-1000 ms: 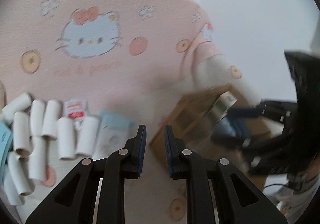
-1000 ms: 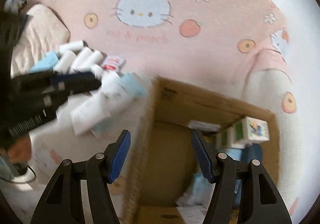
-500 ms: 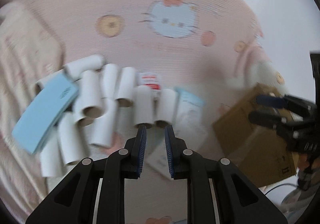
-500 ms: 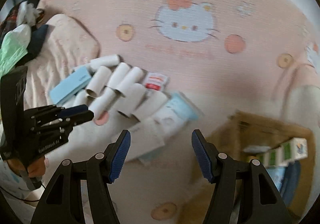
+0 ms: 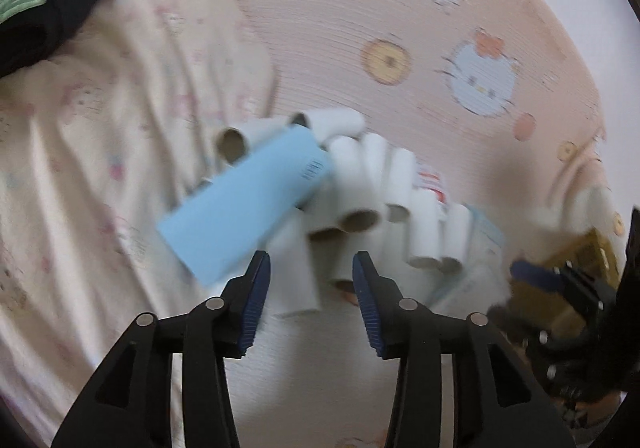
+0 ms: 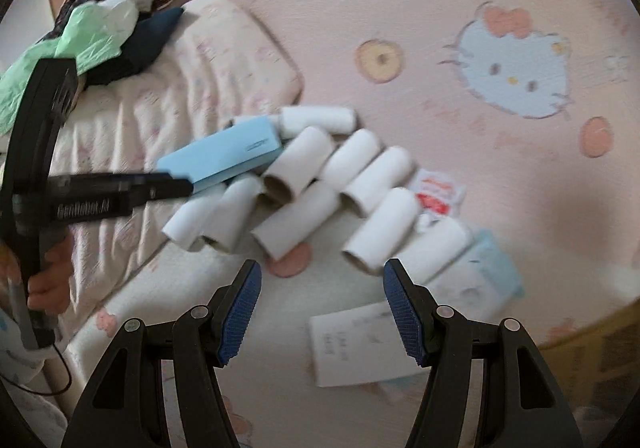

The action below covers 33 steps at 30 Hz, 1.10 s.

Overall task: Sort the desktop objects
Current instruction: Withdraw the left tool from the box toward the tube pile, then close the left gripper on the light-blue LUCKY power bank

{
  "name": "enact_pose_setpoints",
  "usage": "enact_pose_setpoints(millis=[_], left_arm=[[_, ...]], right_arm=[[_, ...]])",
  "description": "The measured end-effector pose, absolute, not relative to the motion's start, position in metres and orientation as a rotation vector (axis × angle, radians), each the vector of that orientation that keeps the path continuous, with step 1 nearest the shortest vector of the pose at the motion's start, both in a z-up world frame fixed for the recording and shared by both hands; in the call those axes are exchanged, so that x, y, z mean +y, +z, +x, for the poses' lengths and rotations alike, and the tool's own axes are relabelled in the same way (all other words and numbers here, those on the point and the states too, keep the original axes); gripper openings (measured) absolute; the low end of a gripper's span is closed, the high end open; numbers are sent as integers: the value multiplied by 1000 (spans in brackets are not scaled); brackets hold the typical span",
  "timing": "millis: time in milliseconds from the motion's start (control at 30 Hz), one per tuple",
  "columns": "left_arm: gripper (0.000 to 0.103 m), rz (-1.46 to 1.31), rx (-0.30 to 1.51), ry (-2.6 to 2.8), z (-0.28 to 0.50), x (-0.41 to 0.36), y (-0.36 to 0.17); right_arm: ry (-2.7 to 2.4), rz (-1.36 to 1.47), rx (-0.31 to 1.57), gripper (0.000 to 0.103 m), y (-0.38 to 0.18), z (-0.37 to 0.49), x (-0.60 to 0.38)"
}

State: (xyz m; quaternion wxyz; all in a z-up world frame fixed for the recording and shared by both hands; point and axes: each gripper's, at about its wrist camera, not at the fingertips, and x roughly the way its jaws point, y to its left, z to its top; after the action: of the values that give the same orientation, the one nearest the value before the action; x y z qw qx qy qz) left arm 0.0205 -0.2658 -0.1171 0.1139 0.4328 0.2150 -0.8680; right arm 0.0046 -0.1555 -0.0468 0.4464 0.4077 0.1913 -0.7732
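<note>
Blue box [image 6: 224, 154] atop cardboard tubes [image 6: 316, 184]

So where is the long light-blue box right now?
The light-blue box lies at the left end of the pile of white cardboard tubes, propped across several of them, beside the quilted cream cushion. In the right wrist view the left gripper reaches toward its near end.

The left gripper [image 5: 311, 272], black with blue ribbed pads, tilts downward, its jaws just opened wide, nothing between them. The right gripper [image 6: 322, 282] tilts downward too, jaws apart and empty. A hand [image 6: 50, 280] grips the left handle.
</note>
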Motion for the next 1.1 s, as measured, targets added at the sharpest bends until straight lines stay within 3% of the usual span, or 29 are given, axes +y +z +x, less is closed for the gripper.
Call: enact_pose_setpoints(millis=[133, 533, 833, 1100], left_arm=[[50, 1264, 655, -2504, 17, -293, -121], [50, 1287, 762, -2427, -5, -348, -137], [50, 1350, 1050, -2366, 1, -360, -163], [50, 1407, 1167, -2360, 7, -334, -179]], right_arm=[[-1894, 989, 490, 61, -61, 10, -171], [-1862, 973, 304, 61, -77, -7, -212], [-1755, 1033, 260, 61, -103, 1, -241], [-1706, 1039, 259, 61, -112, 12, -247]])
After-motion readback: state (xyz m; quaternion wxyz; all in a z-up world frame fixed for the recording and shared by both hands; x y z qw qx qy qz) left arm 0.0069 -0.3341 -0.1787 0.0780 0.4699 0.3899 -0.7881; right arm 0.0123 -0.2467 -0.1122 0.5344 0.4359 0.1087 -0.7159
